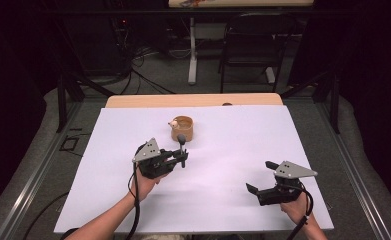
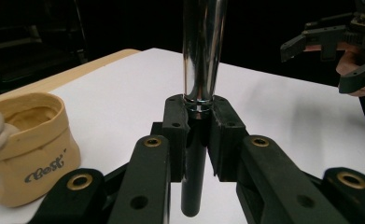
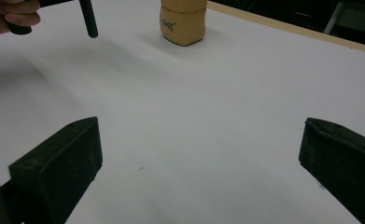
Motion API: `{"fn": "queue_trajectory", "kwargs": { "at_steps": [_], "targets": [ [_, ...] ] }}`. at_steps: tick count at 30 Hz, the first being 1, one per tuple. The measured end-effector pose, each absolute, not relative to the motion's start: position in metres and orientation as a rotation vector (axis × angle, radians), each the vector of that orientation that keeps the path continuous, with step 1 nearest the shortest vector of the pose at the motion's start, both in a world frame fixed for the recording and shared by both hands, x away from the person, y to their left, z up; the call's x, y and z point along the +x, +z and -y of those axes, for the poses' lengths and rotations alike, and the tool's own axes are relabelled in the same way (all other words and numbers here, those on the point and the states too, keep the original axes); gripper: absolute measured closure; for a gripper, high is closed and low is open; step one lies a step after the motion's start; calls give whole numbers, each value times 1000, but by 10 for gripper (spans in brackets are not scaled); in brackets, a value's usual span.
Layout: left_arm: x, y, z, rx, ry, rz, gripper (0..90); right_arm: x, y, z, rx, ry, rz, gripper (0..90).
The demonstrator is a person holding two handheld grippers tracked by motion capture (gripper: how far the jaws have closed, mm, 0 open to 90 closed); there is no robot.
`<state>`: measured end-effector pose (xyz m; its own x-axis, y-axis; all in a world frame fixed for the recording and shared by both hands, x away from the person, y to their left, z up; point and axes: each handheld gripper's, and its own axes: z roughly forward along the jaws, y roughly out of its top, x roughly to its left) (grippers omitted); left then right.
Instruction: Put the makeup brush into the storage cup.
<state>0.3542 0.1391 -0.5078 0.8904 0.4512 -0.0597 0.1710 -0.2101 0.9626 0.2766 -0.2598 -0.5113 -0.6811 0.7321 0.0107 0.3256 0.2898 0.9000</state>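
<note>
Tool check, high view: left gripper (image 1: 182, 159) pinches a metal tool (image 1: 182, 146) by its dark handle, long axis upright, rounded head on top, held just in front of the tan pot (image 1: 182, 128), which stands on the white surface (image 1: 243, 150) a little left of centre toward the far edge. Right gripper (image 1: 262, 176) hangs low near the near right corner, jaws spread, nothing between them, well apart from both tool and pot. Left gripper view: pads (image 2: 175, 135) pressed on the tool (image 2: 202, 60) where the shiny shaft meets the black handle; handle end hangs free below the jaws, clear of the surface. Pot (image 2: 33, 154) sits to the left, mouth open upward, a small pale figure on its rim. Right gripper view: both jaws wide with bare white surface (image 3: 203, 130) between; pot (image 3: 182, 23) and the tool's handle tip (image 3: 89, 21) far ahead. Judgement: left hand is the nearer; the tool lies beside the pot, so it likely needs lifting over the rim. Open room all round; far edge is close behind the pot.
</note>
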Motion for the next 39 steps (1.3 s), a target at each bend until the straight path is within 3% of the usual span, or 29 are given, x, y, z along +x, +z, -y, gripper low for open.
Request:
{"fn": "queue_trajectory", "kwargs": {
  "at_steps": [10,39],
  "targets": [
    [360,-502,-148,1771,305,-488,788,266,-516,270,960,1368,-2167,0],
    [389,-486,-151,1734,375,-534,789,278,-518,267,923,1352,-2242,0]
  ]
}}
